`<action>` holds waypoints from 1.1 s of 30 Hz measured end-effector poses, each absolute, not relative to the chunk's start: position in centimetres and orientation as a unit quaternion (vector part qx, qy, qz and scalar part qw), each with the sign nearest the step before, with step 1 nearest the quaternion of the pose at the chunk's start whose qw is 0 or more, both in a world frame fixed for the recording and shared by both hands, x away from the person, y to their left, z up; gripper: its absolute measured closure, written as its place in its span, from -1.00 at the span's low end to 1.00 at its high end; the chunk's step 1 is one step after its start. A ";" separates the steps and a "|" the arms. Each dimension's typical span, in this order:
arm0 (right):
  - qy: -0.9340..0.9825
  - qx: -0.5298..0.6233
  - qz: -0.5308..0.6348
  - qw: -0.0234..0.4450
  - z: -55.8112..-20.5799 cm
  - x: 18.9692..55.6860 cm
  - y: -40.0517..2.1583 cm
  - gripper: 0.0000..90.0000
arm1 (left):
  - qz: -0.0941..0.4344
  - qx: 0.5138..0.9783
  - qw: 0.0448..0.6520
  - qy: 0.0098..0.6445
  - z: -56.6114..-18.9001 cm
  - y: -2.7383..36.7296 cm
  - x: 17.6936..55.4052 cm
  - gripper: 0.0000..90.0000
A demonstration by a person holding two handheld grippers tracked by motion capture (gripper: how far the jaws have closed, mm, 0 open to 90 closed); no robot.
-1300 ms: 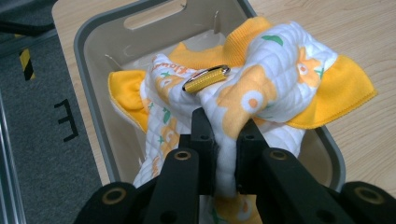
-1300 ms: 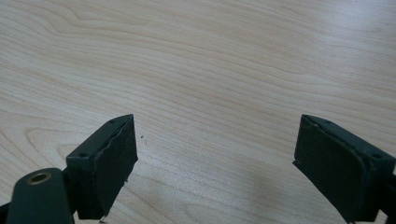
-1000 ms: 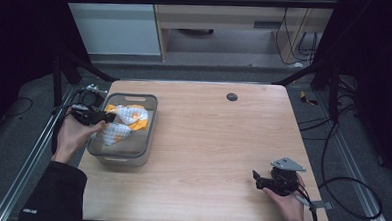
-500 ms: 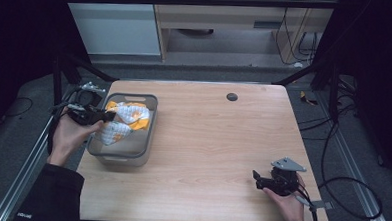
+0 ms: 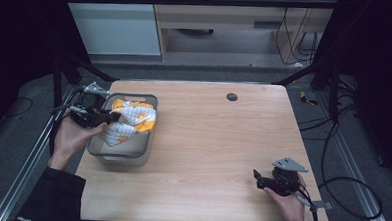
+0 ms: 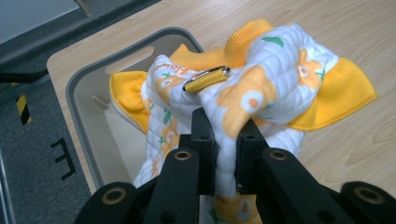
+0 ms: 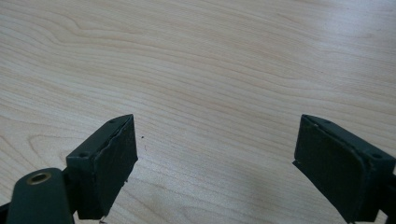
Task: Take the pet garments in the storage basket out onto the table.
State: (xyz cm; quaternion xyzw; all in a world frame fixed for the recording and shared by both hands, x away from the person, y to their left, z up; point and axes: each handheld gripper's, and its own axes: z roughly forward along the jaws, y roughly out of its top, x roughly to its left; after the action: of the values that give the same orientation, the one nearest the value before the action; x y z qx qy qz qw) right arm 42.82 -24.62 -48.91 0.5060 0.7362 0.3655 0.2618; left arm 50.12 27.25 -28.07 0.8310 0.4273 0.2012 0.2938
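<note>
A white quilted cloth point(image 5: 132, 121) with orange print and orange edges hangs partly out of a grey plastic basket point(image 5: 128, 156) at the table's left. My left gripper point(image 5: 113, 117) is shut on a fold of that cloth point(image 6: 273, 77), pinched between its black jaws point(image 6: 227, 140). A small gold clip-like piece point(image 6: 206, 78) sits on the cloth just beyond the jaws. The cloth's lower end still trails inside the basket point(image 6: 76, 95). My right gripper point(image 5: 257, 179) rests near the table's front right corner, open point(image 7: 215, 154) over bare wood with nothing between its fingers.
The wooden table point(image 5: 218, 136) has a round dark grommet point(image 5: 231, 97) near its far edge. Cables lie on the floor to the right point(image 5: 350, 197). A metal frame rail point(image 5: 37, 148) runs along the table's left side.
The left gripper has lifted the cloth slightly higher out of the basket. The right hand has stayed where it was.
</note>
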 end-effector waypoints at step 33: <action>0.731 0.505 0.373 0.268 -48.7 42.7 -24.8 -0.72 | 0.182 0.867 0.295 0.358 -28.1 21.2 49.6 0.82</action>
State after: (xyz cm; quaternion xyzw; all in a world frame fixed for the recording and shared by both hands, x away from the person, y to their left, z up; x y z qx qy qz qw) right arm 42.70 -24.80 -48.73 0.5049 0.7311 0.3726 0.2678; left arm 49.60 21.23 -28.06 0.8667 0.3583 0.1825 0.2953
